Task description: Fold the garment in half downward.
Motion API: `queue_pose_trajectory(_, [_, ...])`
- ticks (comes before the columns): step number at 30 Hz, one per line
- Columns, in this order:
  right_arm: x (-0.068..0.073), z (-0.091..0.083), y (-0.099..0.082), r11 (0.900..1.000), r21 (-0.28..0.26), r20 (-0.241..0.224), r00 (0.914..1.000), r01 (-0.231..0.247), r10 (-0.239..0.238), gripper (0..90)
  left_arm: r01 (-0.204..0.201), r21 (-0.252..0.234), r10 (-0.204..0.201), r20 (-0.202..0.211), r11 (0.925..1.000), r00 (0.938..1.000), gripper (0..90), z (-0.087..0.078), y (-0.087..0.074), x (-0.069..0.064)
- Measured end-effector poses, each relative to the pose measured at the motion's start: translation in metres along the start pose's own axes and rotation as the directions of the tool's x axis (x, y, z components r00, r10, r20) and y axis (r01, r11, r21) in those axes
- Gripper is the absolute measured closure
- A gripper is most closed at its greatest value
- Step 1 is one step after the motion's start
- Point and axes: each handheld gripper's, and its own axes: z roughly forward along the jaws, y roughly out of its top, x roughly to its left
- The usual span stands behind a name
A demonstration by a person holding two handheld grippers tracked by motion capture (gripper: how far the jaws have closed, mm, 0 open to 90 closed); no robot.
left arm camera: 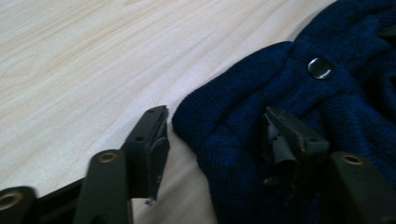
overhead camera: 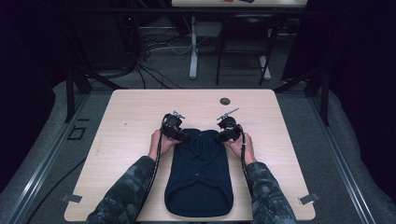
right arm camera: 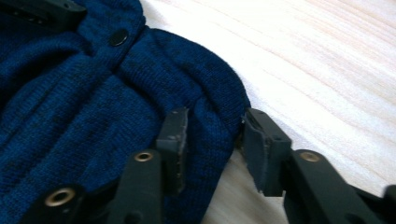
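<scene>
A navy knit garment (overhead camera: 200, 175) lies flat on the wooden table (overhead camera: 135, 109), its far end between my two hands. At that end's left corner my left gripper (overhead camera: 183, 136) straddles the garment (left arm camera: 280, 93). One jaw rests on the knit and the other stands on bare wood, a gap away from the edge, so the left gripper (left arm camera: 215, 135) is open. My right gripper (overhead camera: 223, 136) is at the right corner. There the right gripper (right arm camera: 212, 135) has a bulging fold of the garment (right arm camera: 93, 93) pinched between its pads. A dark button (left arm camera: 320, 68) sits near the collar.
A round cable hole (overhead camera: 225, 101) is in the tabletop beyond the grippers. Bare wood lies to both sides of the garment. Another table's leg (overhead camera: 193, 46), a chair frame (overhead camera: 243, 42) and floor cables (overhead camera: 154, 70) stand behind the far edge.
</scene>
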Motion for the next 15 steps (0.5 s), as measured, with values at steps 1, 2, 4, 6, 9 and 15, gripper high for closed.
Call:
queue_pose_trajectory(1, [0.0014,0.0007,-0.0002,1.0,-0.008,-0.004,1.0,-0.004,0.004,65.0,-0.006,0.0,0.006,0.008,1.0,1.0,45.6,-0.0002,-0.0001,-0.0003])
queue_pose_trajectory(2, [0.0017,0.0004,-0.0001,1.0,-0.001,0.001,1.0,0.003,-0.003,66.8,-0.008,0.0,0.008,0.01,1.0,0.9999,47.4,-0.0004,-0.0002,-0.0009])
queue_pose_trajectory(4, [0.0029,0.0003,0.0,1.0,0.001,-0.008,1.0,0.004,-0.004,69.7,-0.012,-0.006,0.012,0.005,0.9999,0.9999,50.8,-0.0004,-0.0009,-0.0025])
queue_pose_trajectory(6, [0.0037,0.0004,-0.0003,1.0,0.0,-0.009,1.0,0.0,0.0,71.9,-0.018,-0.007,0.018,0.009,0.9998,0.9998,55.3,-0.0007,-0.0012,-0.004])
queue_pose_trajectory(9, [0.0045,0.0004,-0.0032,0.9994,-0.033,-0.008,0.9999,-0.009,0.009,75.2,-0.025,-0.002,0.025,0.017,0.9997,0.9995,64.8,-0.0013,-0.0005,-0.0058])
queue_pose_trajectory(15, [0.005,-0.0044,-0.0051,0.9984,-0.056,0.0,0.9999,-0.01,0.01,77.8,-0.031,-0.026,0.032,0.026,0.9992,0.9992,71.5,-0.0078,0.0004,-0.0058])
